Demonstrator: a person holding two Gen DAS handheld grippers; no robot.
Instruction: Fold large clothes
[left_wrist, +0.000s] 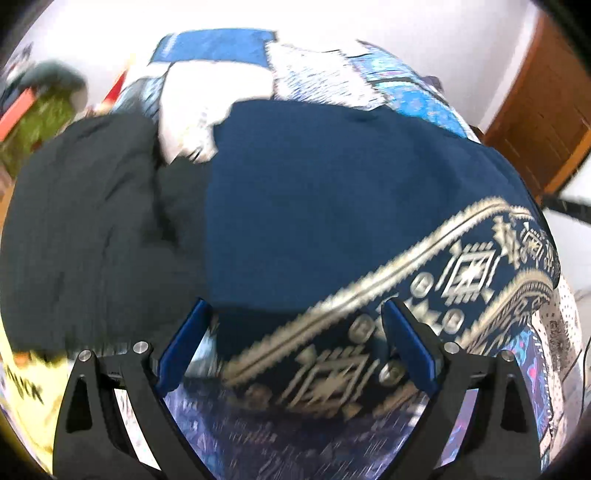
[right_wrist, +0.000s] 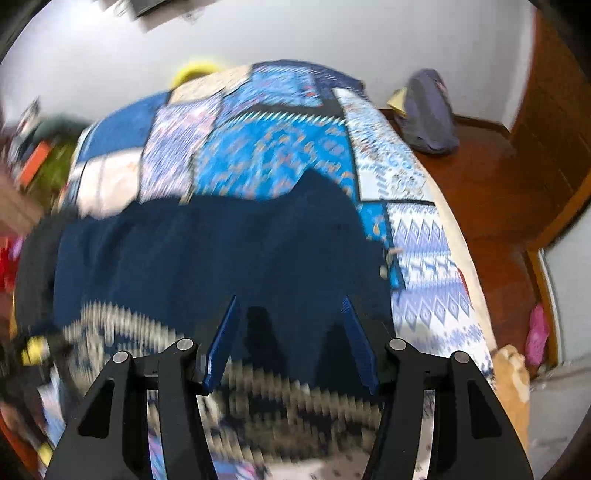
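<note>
Here: one navy garment (left_wrist: 314, 192); left claw (left_wrist: 295, 314), right claw (right_wrist: 290, 306) agape, empty.

A navy garment (left_wrist: 314, 206) with a gold-patterned border (left_wrist: 461, 266) is spread flat across the patchwork bed (right_wrist: 266, 147).

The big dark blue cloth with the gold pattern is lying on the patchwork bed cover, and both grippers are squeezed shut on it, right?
Not quite. The dark blue cloth does lie on the patchwork bed cover, but neither gripper is squeezed shut. The left gripper, in the left wrist view, and the right gripper, in the right wrist view, both have their jaws spread open over the cloth.
</note>
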